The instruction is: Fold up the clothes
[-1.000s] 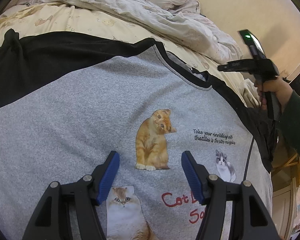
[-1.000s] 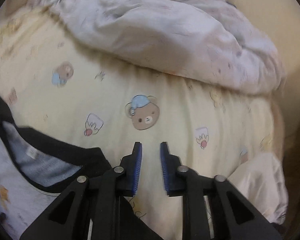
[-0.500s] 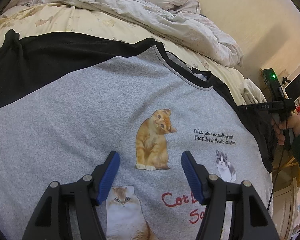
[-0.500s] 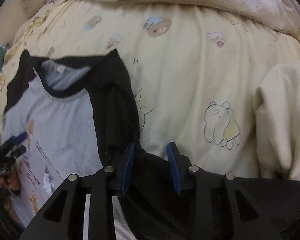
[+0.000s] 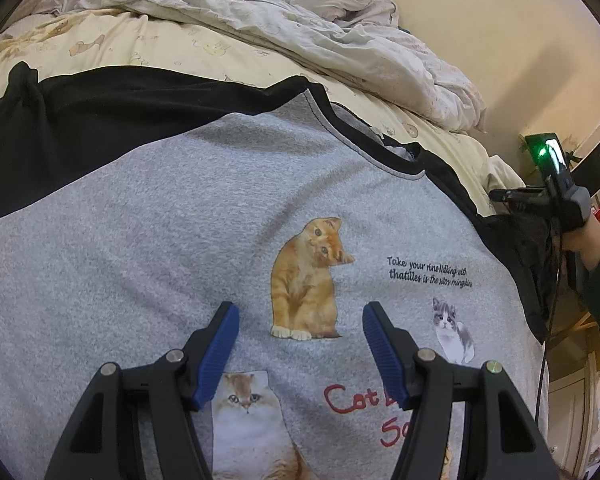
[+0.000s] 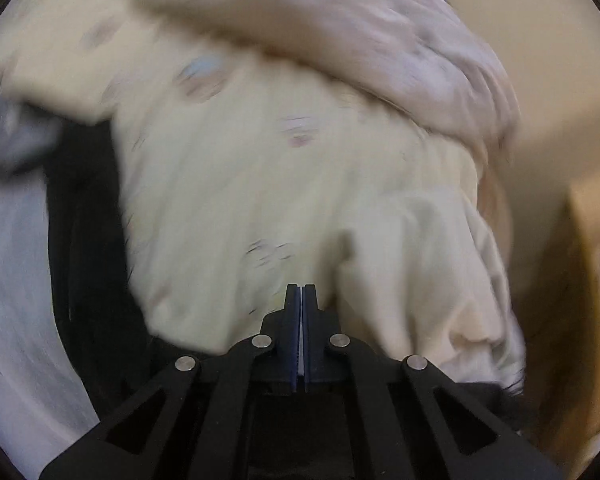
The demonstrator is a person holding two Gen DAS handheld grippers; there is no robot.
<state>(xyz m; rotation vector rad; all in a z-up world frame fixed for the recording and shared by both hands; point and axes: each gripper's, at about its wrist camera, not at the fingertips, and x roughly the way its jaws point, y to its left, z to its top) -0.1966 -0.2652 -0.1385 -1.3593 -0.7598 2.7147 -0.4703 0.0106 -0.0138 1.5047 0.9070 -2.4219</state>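
A grey T-shirt with cat prints, black collar and black sleeves lies flat, front up, on the bed. My left gripper hovers open just above its chest, blue pads on either side of the orange cat print. My right gripper is shut, pads pressed together, at the shirt's right sleeve. Black sleeve fabric lies around and under its fingers. No cloth shows between the tips, and the view is blurred. In the left wrist view the right gripper sits at the bed's right edge, held by a hand.
A cream bear-print sheet covers the bed beyond the shirt. A crumpled pale duvet is heaped at the back. A cream cloth bundle lies right of the sleeve. A brown box and the wall stand at right.
The right gripper came down from above the bed to the right sleeve, widened over the black fabric, then shut. The left gripper and the shirt body stayed still.
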